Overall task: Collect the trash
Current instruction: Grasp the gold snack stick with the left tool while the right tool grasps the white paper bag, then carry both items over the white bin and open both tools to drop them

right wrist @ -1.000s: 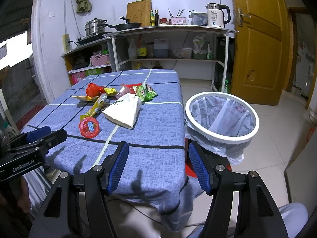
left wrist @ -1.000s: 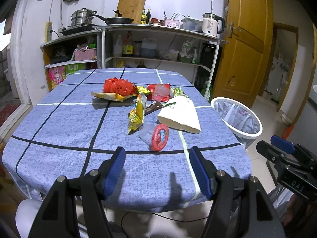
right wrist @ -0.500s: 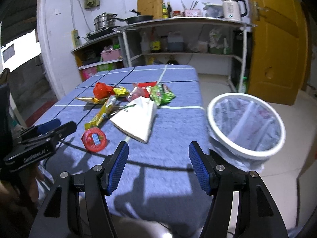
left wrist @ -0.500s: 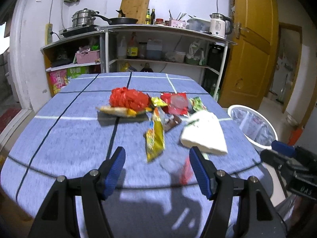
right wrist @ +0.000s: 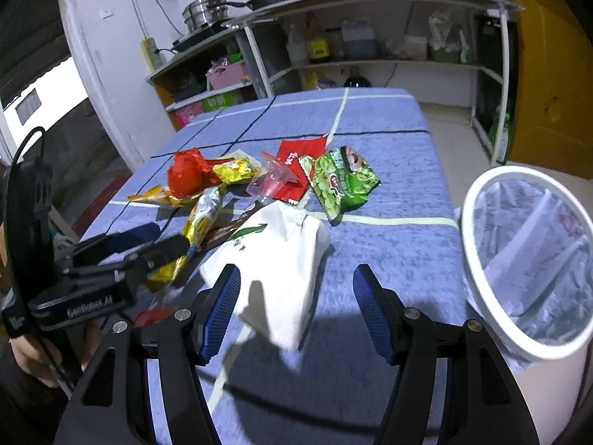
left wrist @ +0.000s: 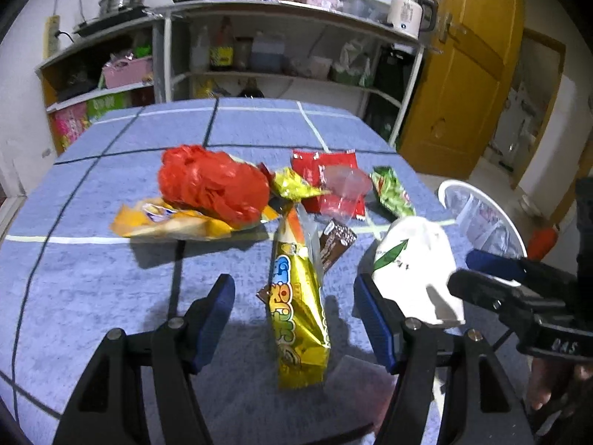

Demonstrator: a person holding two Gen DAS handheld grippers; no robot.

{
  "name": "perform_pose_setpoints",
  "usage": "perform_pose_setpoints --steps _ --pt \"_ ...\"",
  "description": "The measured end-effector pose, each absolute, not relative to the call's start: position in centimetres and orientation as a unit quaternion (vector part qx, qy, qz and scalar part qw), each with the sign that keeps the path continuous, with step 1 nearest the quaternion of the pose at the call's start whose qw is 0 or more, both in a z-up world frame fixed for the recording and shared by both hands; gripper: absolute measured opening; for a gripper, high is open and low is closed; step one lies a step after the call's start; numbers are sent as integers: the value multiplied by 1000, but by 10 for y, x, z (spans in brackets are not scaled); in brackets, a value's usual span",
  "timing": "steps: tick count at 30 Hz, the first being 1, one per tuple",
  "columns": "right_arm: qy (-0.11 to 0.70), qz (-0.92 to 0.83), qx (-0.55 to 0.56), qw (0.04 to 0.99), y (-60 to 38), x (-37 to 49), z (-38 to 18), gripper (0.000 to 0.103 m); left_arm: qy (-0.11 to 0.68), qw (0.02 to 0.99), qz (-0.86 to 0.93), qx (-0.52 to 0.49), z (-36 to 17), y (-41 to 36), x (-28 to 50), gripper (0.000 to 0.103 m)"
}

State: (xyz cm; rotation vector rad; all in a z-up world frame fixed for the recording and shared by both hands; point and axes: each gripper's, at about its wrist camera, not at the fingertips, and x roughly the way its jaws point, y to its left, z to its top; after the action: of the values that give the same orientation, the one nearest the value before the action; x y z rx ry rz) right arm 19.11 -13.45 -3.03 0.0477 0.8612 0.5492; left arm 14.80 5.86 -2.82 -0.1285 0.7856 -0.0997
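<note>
Trash: a litter of wrappers is seen spread over the middle of the desk (left wrist: 111, 289), which is covered by a blue cloth with dark and pale lines.
Yellow snack packet (left wrist: 296, 311): laid lengthwise on the cloth, directly between the fingers of the left hand-held gripper (left wrist: 294, 324) in the left wrist view; no contact with the pads can be made out.
Left hand-held gripper: held wide apart, nothing clamped; its blue pads are seen on either side of the yellow packet.
White paper bag (right wrist: 281, 259): laid flat near the desk's right edge, a green mark printed on it; its near end is seen between the fingers of the right hand-held gripper (right wrist: 296, 309).
Right hand-held gripper: held wide apart, nothing gripped; whether the bag is touched cannot be told.
Red plastic bag (left wrist: 215, 185): crumpled, resting on an orange-yellow wrapper (left wrist: 170, 224) at the left of the pile.
Brown wrapper (left wrist: 335, 243): just beside the yellow packet, partly under it.
Clear plastic cup (right wrist: 272, 181): tipped on its side on a red packet (right wrist: 296, 157).
Green snack packet (right wrist: 339, 181): flat on the cloth, at the right of the pile.
Red round lid (right wrist: 155, 313): seen near the desk's front edge, blurred.
Bin (right wrist: 474, 200): white-rimmed, lined with a clear bag, standing just beside the desk's right side.
Shelving (left wrist: 281, 11): behind the desk, loaded with pots, bottles and a kettle.
</note>
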Motion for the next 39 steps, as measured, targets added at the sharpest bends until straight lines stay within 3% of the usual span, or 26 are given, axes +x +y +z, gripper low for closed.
perform_pose_setpoints --steps 5,7,10,17,23,39 --pt "442 265 38 856 -130 210 -42 62 400 913 -58 -59 -36 60 155 54" --pt "449 278 50 848 -130 214 -45 53 405 911 -56 -55 -39 59 156 52" --pt "451 288 51 843 -126 215 -44 40 410 909 -54 -50 -40 57 158 41" --pt "445 285 47 848 -127 215 -43 29 406 911 -47 -55 -38 61 159 19" --pt "438 289 42 850 -131 209 -41 25 394 916 -43 -59 -33 68 153 13" --pt "397 248 76 881 -200 200 -8 22 342 936 -69 -50 15 38 140 13"
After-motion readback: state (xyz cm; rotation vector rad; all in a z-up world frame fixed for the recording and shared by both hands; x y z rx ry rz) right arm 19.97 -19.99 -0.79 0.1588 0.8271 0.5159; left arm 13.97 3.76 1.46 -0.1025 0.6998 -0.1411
